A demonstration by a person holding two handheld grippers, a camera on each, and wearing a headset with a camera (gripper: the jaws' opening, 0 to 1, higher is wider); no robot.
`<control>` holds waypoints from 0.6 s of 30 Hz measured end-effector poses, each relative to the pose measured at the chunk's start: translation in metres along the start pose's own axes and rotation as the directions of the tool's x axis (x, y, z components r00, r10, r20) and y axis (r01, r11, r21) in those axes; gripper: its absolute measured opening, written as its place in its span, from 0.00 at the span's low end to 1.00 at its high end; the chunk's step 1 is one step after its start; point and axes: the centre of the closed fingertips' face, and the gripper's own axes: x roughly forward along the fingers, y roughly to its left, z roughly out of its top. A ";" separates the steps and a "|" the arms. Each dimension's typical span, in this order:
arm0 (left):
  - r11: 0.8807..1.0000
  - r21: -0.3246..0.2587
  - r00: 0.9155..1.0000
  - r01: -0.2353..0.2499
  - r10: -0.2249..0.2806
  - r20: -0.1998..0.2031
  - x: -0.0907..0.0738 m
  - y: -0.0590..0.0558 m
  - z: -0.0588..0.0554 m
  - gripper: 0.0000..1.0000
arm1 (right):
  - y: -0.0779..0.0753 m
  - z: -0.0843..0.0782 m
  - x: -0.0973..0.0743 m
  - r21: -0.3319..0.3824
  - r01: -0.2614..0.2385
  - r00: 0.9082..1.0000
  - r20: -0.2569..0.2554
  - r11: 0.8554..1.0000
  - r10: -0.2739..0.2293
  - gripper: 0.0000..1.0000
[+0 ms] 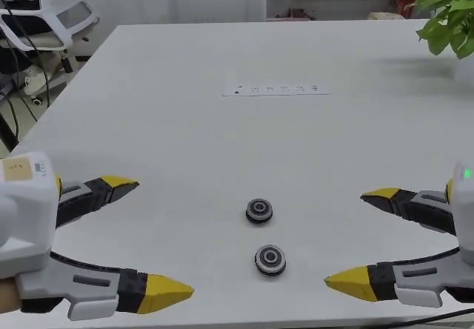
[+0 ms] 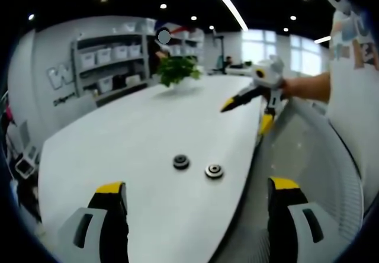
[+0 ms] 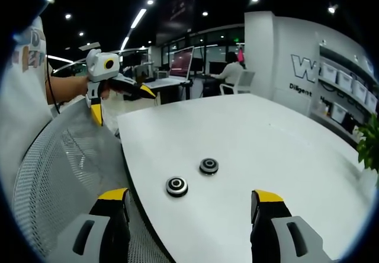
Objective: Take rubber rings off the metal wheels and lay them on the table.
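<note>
Two small metal wheels with black rubber rings lie flat on the white table (image 1: 185, 121). The farther wheel (image 1: 258, 211) (image 2: 181, 162) (image 3: 208, 166) sits just behind the nearer wheel (image 1: 270, 260) (image 2: 214, 170) (image 3: 176, 185), which is close to the front edge. My left gripper (image 1: 155, 238) (image 2: 196, 187) (image 3: 124, 108) is open, left of the wheels, and holds nothing. To their right my right gripper (image 1: 350, 238) (image 3: 190, 196) (image 2: 244, 119) stands open too, also with nothing in it. Both point inward at the wheels, well apart from them.
A flush socket panel (image 1: 275, 89) is set in the table's middle. A green plant (image 1: 452, 18) (image 2: 176, 70) stands at the far right corner. White chairs (image 1: 52, 10) stand beyond the far left edge. A grey mesh chair back (image 3: 65, 168) is at the near edge.
</note>
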 end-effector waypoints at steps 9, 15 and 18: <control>0.999 0.027 1.000 0.028 -0.027 -0.006 0.009 -0.001 0.007 1.00 | -0.005 0.009 0.005 -0.044 -0.016 1.000 -0.004 0.999 0.016 0.82; 0.997 0.051 0.999 0.050 -0.049 -0.018 0.017 0.001 0.011 0.97 | -0.009 0.021 0.009 -0.051 -0.028 0.999 0.019 0.998 0.029 0.80; 0.996 0.063 0.998 0.058 -0.057 -0.025 0.020 0.001 0.012 0.97 | -0.010 0.028 0.011 -0.056 -0.033 0.999 0.036 0.998 0.035 0.79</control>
